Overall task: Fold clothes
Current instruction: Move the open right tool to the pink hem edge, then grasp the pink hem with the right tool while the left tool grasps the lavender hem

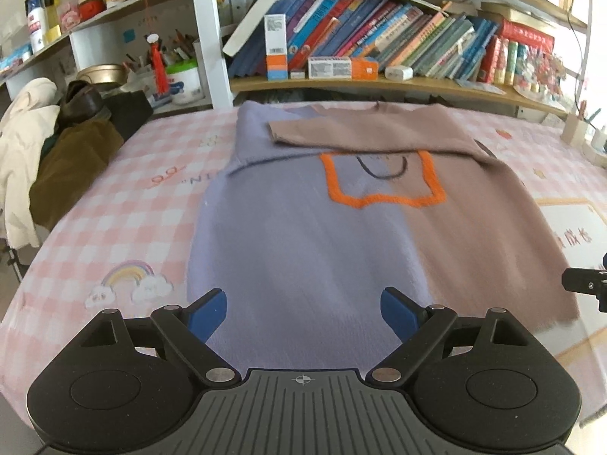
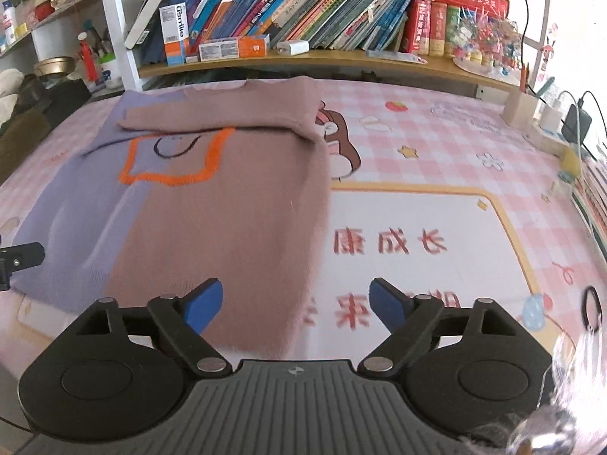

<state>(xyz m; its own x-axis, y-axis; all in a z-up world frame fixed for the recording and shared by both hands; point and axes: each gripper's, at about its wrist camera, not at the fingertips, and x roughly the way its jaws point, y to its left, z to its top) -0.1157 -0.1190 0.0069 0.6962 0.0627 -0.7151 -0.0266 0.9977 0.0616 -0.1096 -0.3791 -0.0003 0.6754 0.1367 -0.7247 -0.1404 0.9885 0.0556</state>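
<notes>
A half lilac, half mauve-brown sweater with an orange outlined pocket shape lies flat on the pink checked cover, neck toward the bookshelf. Its brown sleeve is folded across the chest. It also shows in the right wrist view. My left gripper is open and empty above the lilac hem. My right gripper is open and empty above the sweater's brown hem corner. The edge of the right gripper shows at the far right of the left wrist view.
A pile of cream, brown and black clothes lies at the left edge. A bookshelf with books and boxes stands behind the cover. A wooden pen holder, chargers and cables sit at the right. A black hair tie lies near right.
</notes>
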